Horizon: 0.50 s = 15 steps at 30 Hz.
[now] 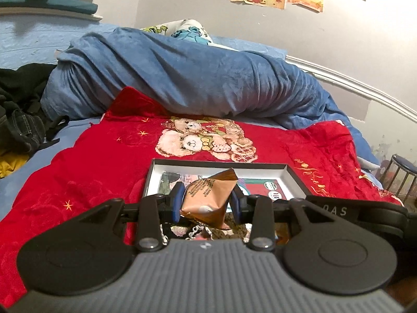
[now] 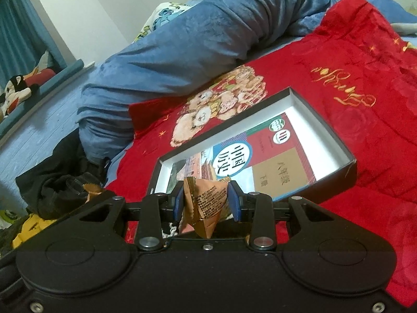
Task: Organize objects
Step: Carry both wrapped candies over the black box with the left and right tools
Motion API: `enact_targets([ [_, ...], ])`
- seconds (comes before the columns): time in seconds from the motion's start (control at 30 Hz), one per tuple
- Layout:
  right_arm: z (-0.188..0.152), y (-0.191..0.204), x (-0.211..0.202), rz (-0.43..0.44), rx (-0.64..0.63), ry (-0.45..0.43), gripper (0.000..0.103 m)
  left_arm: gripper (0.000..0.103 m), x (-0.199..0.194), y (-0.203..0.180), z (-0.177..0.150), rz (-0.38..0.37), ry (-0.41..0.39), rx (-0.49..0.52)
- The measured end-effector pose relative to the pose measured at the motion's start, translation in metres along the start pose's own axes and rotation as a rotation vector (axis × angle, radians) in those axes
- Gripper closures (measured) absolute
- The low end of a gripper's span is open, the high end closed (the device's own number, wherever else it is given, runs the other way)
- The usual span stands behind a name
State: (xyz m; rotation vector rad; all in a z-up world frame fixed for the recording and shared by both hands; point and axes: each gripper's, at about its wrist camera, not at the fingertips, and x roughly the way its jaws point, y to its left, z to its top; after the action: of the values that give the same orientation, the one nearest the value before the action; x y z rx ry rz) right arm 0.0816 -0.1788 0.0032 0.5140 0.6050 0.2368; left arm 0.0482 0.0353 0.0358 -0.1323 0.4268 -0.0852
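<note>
With each gripper clamped on a brown snack packet, left gripper (image 1: 207, 204) on its packet (image 1: 208, 198) and right gripper (image 2: 206, 203) on its own (image 2: 206, 203), both just short of the shallow box (image 2: 349, 167) ahead holding a history textbook (image 2: 260, 156), carry each packet past the near rim before letting go.

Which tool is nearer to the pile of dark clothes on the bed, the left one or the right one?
Left. The left tool has the dark clothes close on its left; the right tool sits farther right, beyond the left one.
</note>
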Motion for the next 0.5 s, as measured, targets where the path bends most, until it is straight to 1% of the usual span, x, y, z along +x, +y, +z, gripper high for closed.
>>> enact_targets([
  [0.1, 0.003, 0.006, 0.003, -0.022, -0.018, -0.018, 0.069, 0.062, 0.002, 0.005, 0.002, 0.011, -0.009, 0.004],
  [0.23, 0.001, 0.014, 0.009, -0.020, -0.031, -0.027, 0.069, 0.062, 0.001, 0.011, 0.005, 0.039, -0.027, 0.002],
  [0.37, -0.005, 0.021, 0.018, -0.025, -0.049, -0.027, 0.069, 0.062, -0.001, 0.018, 0.010, 0.035, -0.057, -0.020],
  [0.5, -0.008, 0.026, 0.025, -0.018, -0.056, -0.024, 0.069, 0.062, 0.001, 0.022, 0.012, 0.039, -0.058, -0.037],
])
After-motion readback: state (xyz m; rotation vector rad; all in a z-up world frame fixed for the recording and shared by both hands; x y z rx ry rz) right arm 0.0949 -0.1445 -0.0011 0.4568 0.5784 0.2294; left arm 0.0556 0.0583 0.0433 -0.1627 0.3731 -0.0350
